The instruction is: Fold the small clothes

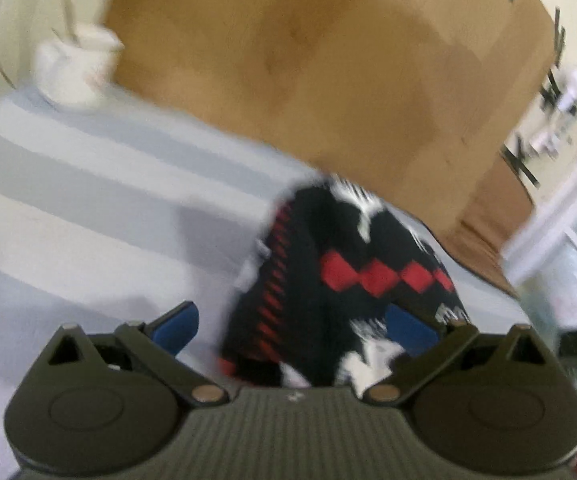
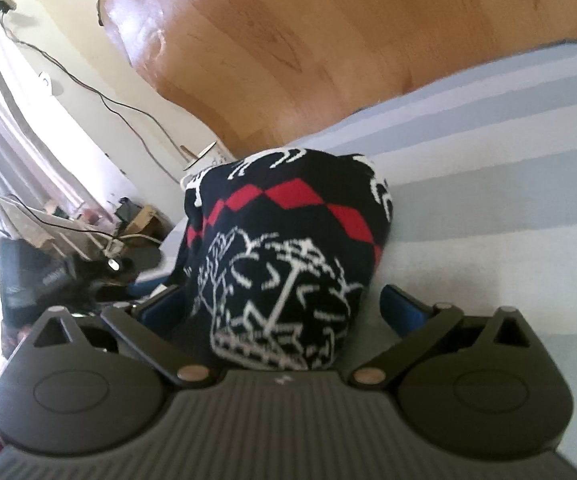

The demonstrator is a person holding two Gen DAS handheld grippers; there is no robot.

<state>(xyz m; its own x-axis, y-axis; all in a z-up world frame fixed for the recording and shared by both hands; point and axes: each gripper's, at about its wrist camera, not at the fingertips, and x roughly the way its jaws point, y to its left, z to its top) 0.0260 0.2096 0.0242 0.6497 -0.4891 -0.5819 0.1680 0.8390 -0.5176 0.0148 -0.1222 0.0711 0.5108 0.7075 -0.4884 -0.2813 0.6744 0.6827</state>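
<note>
Black knit garment [image 1: 340, 280], patterned with a row of red diamonds and white motifs, bunched between the two blue-padded fingers of the left gripper [image 1: 292, 326]. Jaws spread wide. Right pad partly covered by the fabric; left pad [image 1: 176, 326] apart from it, with pale cloth showing in the gap. Actual contact between pads and garment not resolvable through the motion blur.

Same garment [image 2: 284, 256] in the right wrist view, heaped between the fingers of the right gripper [image 2: 276, 304] and reaching down to the gripper body. Jaws likewise spread wide, pinching nothing. Left finger close against or behind the fabric edge; right finger [image 2: 406, 304] just beside the garment, a strip of cloth visible between.

Garment resting on a bedsheet [image 1: 88, 184] with broad grey and off-white stripes, near the sheet's far edge in both views. Wooden headboard [image 1: 308, 60] rising behind the sheet. White cup-like vessel [image 1: 76, 64] with a stick-like item inside, standing at the sheet's far left corner in the left view. Dark cable [image 2: 100, 96] trailing down a cream wall in the right view, above a cluttered area at the left.
</note>
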